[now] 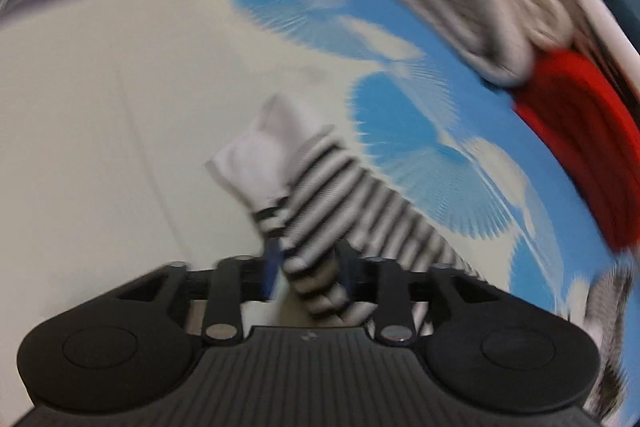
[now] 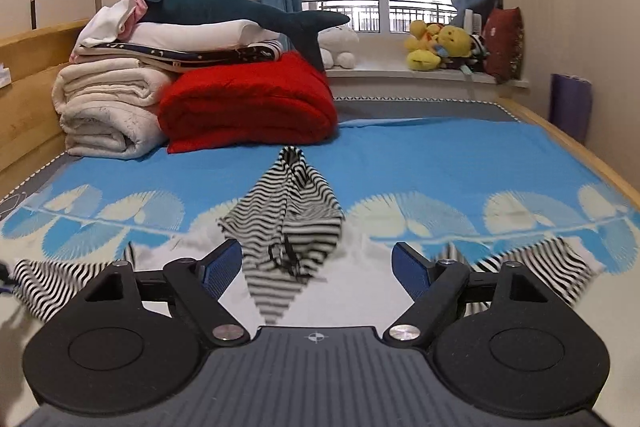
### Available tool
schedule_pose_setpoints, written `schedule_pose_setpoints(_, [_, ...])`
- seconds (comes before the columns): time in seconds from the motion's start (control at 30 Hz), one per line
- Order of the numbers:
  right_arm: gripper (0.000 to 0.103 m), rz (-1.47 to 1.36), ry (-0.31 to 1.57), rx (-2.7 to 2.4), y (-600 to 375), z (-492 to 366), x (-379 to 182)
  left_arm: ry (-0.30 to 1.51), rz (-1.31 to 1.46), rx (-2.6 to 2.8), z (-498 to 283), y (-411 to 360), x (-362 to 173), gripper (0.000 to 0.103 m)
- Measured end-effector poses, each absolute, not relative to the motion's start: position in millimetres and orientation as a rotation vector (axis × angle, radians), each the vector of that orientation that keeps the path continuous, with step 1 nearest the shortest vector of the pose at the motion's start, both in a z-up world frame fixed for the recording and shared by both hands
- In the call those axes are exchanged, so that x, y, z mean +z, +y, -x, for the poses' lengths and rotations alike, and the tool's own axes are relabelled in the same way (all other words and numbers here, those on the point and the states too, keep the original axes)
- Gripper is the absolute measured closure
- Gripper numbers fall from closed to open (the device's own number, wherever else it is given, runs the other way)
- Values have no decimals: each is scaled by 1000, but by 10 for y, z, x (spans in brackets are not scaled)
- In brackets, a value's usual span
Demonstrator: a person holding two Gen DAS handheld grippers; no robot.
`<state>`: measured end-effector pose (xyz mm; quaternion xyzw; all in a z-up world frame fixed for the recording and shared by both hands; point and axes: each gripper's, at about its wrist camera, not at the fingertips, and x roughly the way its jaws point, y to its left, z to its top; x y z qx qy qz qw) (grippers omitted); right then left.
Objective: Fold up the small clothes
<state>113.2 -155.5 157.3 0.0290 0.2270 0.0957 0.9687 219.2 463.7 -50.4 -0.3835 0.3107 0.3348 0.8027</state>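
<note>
A black-and-white striped sock point(image 1: 320, 195) with a white toe lies on the cream and blue bed mat point(image 1: 100, 115) in the blurred left wrist view. Its cuff end runs back between the fingers of my left gripper point(image 1: 308, 267), which stand partly apart around it; I see no pad pressing on it. In the right wrist view a striped garment point(image 2: 288, 203) rises in a rumpled peak just ahead of my right gripper point(image 2: 316, 255). That gripper is open wide and holds nothing. More striped cloth point(image 2: 44, 287) spreads low at the left, and another striped piece point(image 2: 532, 267) at the right.
A folded red quilt point(image 2: 248, 103) and rolled cream blankets point(image 2: 104, 107) sit at the bed's far left, with stacked linen and a shark plush point(image 2: 240, 11) on top. A wooden bed frame point(image 2: 24, 95) runs along the left. Plush toys point(image 2: 436, 47) line the window sill.
</note>
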Motion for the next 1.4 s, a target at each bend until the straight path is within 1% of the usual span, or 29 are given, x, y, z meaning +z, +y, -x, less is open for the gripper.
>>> schedule_pose_setpoints(0.03, [22,-66,462,197,-1523,-1258,1508,663,898,721,-2193,4810,-567,49])
schedule_pose_setpoints(0.1, [25,-68,483,198,-1458,-1413,1337,653,992,737,-2150,4985,-681,50])
schedule_pose_setpoints(0.13, [27,-61,507,198,-1439,-1483,1239,646,1015,741,-2143,5054,-715,53])
schedule_pose_setpoints(0.17, [28,-54,533,190,-1421,-1544,1167,637,1018,741,-2139,5096,-723,71])
schedule_pose_setpoints(0.23, [28,-60,569,172,-1418,-1635,1060,652,993,743,-2186,5209,-692,96])
schedule_pose_setpoints(0.3, [29,-82,580,161,-1450,-1714,1015,680,921,813,-2148,5131,-607,97])
schedule_pose_setpoints(0.37, [29,-107,580,149,-1521,-1752,993,673,793,860,-2202,5034,-392,98])
schedule_pose_setpoints(0.47, [29,-139,609,116,-1662,-1802,927,583,526,832,-2416,4592,142,98])
schedule_pose_setpoints(0.6, [32,-151,642,59,-1870,-1813,829,450,361,481,-2582,3416,787,98])
schedule_pose_setpoints(0.73, [32,-167,648,-9,-2038,-1828,788,475,304,-7,-2514,1979,988,97])
schedule_pose_setpoints(0.77, [32,-186,651,-26,-2093,-1841,782,528,300,-170,-2486,1661,980,88])
schedule_pose_setpoints(0.83, [32,-233,662,-49,-2206,-1880,779,741,299,-429,-2500,1210,918,71])
schedule_pose_setpoints(0.9, [32,-277,674,-66,-2305,-1918,769,790,326,-386,-2449,1168,974,71])
schedule_pose_setpoints(1.0, [33,-369,698,-87,-2472,-1964,744,785,329,-216,-2212,1472,1084,71])
schedule_pose_setpoints(1.07, [40,-425,718,-98,-2565,-1991,696,760,312,-91,-2068,1666,1107,67])
schedule_pose_setpoints(1.13, [45,-468,744,-117,-2652,-2020,612,740,308,-17,-2181,1768,1099,66])
schedule_pose_setpoints(1.17, [48,-493,766,-134,-2701,-2037,548,786,298,37,-2194,1864,1007,66])
schedule_pose_setpoints(1.23, [49,-553,830,-165,-2775,-2086,401,897,339,139,-2303,2041,861,67])
schedule_pose_setpoints(1.3, [49,-619,912,-179,-2823,-2125,200,910,419,153,-2395,2175,821,67])
schedule_pose_setpoints(1.4, [48,-644,1044,-230,-2793,-2175,-89,918,371,152,-2459,2246,860,67])
